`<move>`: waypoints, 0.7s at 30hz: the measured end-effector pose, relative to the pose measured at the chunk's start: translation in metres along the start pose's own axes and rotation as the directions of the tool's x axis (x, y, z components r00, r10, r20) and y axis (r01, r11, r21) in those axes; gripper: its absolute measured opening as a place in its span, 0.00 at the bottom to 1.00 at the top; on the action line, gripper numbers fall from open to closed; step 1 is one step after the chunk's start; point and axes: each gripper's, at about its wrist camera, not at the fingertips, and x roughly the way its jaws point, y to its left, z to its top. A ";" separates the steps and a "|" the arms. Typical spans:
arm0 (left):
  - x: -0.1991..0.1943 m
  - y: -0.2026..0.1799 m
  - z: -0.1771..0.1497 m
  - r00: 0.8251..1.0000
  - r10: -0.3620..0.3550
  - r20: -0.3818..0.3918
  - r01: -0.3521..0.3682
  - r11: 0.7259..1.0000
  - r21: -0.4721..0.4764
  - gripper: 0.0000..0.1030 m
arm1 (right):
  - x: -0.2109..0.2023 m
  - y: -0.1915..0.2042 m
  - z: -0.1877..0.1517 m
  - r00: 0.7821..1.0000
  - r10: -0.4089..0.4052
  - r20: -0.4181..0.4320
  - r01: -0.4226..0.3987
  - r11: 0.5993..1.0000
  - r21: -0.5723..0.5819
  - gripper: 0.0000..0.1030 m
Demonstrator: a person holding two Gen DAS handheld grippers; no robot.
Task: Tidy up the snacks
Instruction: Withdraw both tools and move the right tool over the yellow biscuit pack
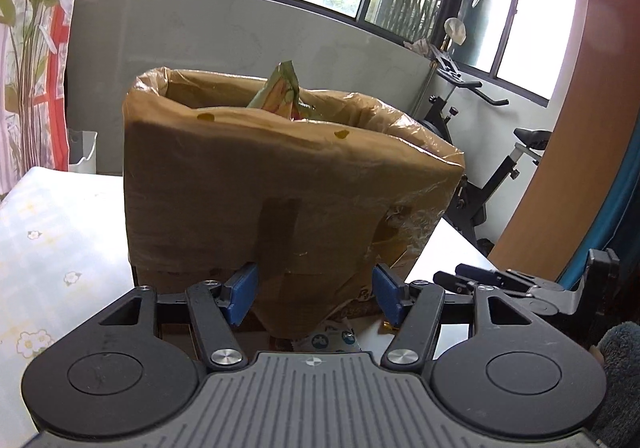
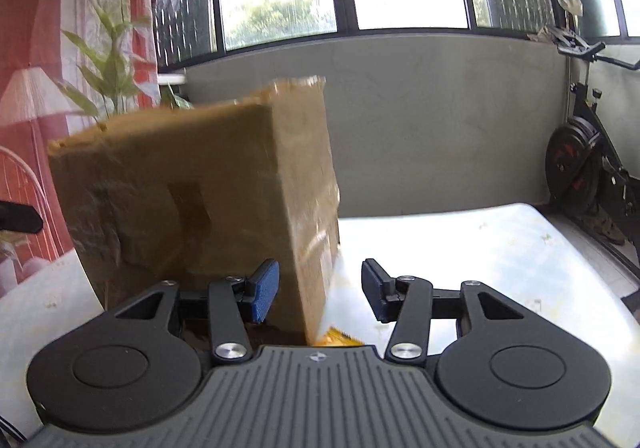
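A tall cardboard box (image 1: 248,187) wrapped in brown tape and film stands on the table, open at the top. A yellow-green snack packet (image 1: 280,89) pokes out of it. My left gripper (image 1: 315,296) is open right in front of the box's lower face, and its blue pads press on nothing. A white and blue packet (image 1: 334,340) lies under it. My right gripper (image 2: 320,292) is open too, with the blurred box's (image 2: 192,187) near corner in line between its fingers. A yellow packet (image 2: 340,336) lies just below. The right gripper (image 1: 472,278) also shows in the left wrist view, to the right of the box.
The table's pale floral cloth (image 1: 60,248) (image 2: 500,248) stretches to both sides of the box. Behind stand a grey wall and windows. An exercise bike (image 1: 496,167) (image 2: 588,167) is at the right, a curtain (image 1: 32,47) and a white bin (image 1: 82,151) at the left.
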 end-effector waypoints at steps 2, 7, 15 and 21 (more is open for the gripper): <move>0.005 0.000 -0.003 1.000 0.016 -0.007 -0.016 1.000 -0.010 0.63 | 0.014 0.000 -0.009 0.997 -0.009 -0.072 0.007 1.000 -0.015 0.55; 0.013 0.002 -0.011 0.999 0.043 -0.028 -0.044 0.999 -0.023 0.63 | 0.050 0.001 -0.020 0.971 0.008 -0.238 -0.007 1.000 0.006 0.57; 0.019 0.010 -0.023 0.994 0.083 -0.071 -0.087 0.995 -0.048 0.63 | 0.082 0.009 -0.021 0.945 -0.068 -0.320 0.055 0.997 -0.049 0.62; 0.032 0.022 -0.036 0.980 0.142 -0.136 -0.153 0.986 -0.071 0.61 | 0.065 0.008 -0.028 0.945 -0.062 -0.320 0.048 0.998 -0.052 0.45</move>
